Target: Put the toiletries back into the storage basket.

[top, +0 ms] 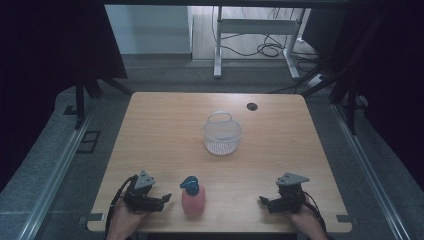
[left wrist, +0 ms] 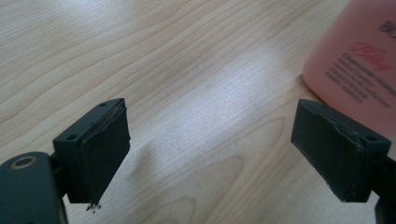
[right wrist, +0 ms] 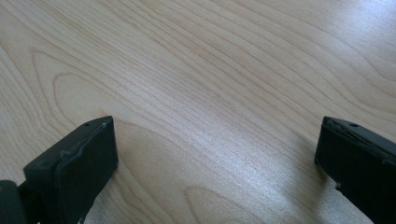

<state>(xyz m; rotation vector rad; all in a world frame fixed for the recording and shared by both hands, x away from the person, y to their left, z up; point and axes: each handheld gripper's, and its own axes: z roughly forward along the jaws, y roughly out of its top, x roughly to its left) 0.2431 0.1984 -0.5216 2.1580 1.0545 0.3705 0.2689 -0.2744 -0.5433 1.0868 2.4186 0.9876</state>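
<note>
The left gripper [top: 166, 198] rests low on the near edge of the wooden table [top: 165, 125], held in the person's left hand [top: 122, 220], with its jaws spread wide and nothing between them. In the left gripper view, both black pads [left wrist: 105, 149] stand well apart over bare wood grain, and the pink bottle [left wrist: 359, 65] rises just beyond the pad at the right of that view, very close to it; contact between the two cannot be determined. In the high view, the pink bottle [top: 193, 200] stands upright near the front edge of the table, just to the right of the left gripper's tips, and carries a blue pump cap [top: 190, 184] on top. The right gripper [top: 263, 201] sits farther along the same near edge, held in the person's right hand [top: 307, 222], well apart from the bottle. Its jaws are likewise released: the right gripper view shows the two pads [right wrist: 88, 158] far apart with table surface between them. Toward the middle of the table, well beyond the bottle, stands a white mesh basket [top: 222, 134] with its handle raised. A dark round cable port [top: 252, 106] lies near the far edge.
</note>
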